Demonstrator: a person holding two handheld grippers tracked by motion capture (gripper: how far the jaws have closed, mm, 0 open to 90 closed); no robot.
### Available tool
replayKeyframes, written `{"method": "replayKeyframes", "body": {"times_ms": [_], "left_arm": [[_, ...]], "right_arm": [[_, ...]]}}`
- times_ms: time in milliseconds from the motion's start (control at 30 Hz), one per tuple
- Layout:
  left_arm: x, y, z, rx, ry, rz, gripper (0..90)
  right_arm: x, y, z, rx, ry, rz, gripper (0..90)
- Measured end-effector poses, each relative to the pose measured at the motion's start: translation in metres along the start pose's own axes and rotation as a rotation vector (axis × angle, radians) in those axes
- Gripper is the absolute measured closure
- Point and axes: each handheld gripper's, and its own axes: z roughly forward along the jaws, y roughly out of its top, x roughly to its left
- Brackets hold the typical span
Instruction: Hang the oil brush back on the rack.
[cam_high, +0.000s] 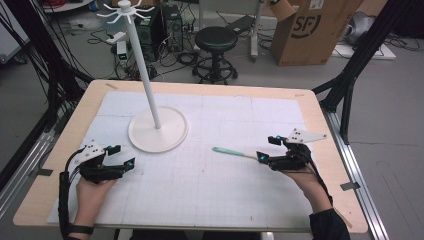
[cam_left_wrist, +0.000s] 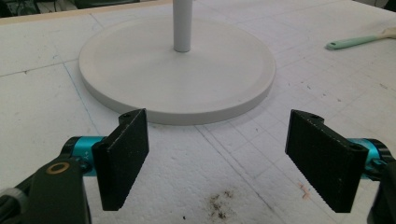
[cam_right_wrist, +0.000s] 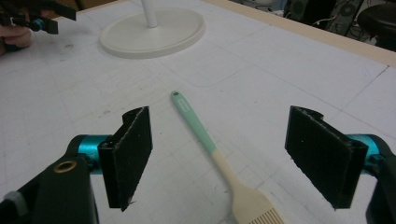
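Where the right gripper view looks down between its jaws, a brush (cam_right_wrist: 219, 161) lies flat on the white sheet, cream bristle end nearest the camera and mint handle pointing away toward the round stand base (cam_right_wrist: 153, 31). Its bristles, plain there, are hidden in the high view, where the brush (cam_high: 227, 151) runs left to right, handle tip pointing left. Right tongs (cam_right_wrist: 219, 161) gape wide, gripping nothing, straddling the brush. Left tongs (cam_left_wrist: 218, 158) also gape wide and empty, facing the base near the counter (cam_high: 70, 130) front-left.
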Motion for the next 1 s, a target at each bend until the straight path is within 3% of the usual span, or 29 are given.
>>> {"method": "replayKeyframes", "body": {"times_ms": [233, 633, 767, 1000], "left_arm": [[0.0, 0.0, 0.0, 0.002, 0.004, -0.002, 22.1], [0.0, 0.0, 0.0, 0.003, 0.011, -0.001, 22.3], [-0.001, 0.0, 0.0, 0.001, 0.011, -0.001, 22.3], [-0.001, 0.0, 0.001, 0.003, 0.012, 0.003, 22.4]], "right_arm": [[-0.011, -0.001, 0.013, 0.028, 0.016, -0.011, 21.1], [-0.017, -0.005, 0.049, 0.15, 0.055, -0.072, 21.8], [-0.018, -0.006, 0.06, 0.194, 0.059, -0.092, 26.9], [-0.021, -0.008, 0.072, 0.266, 0.099, -0.137, 44.4]]}}
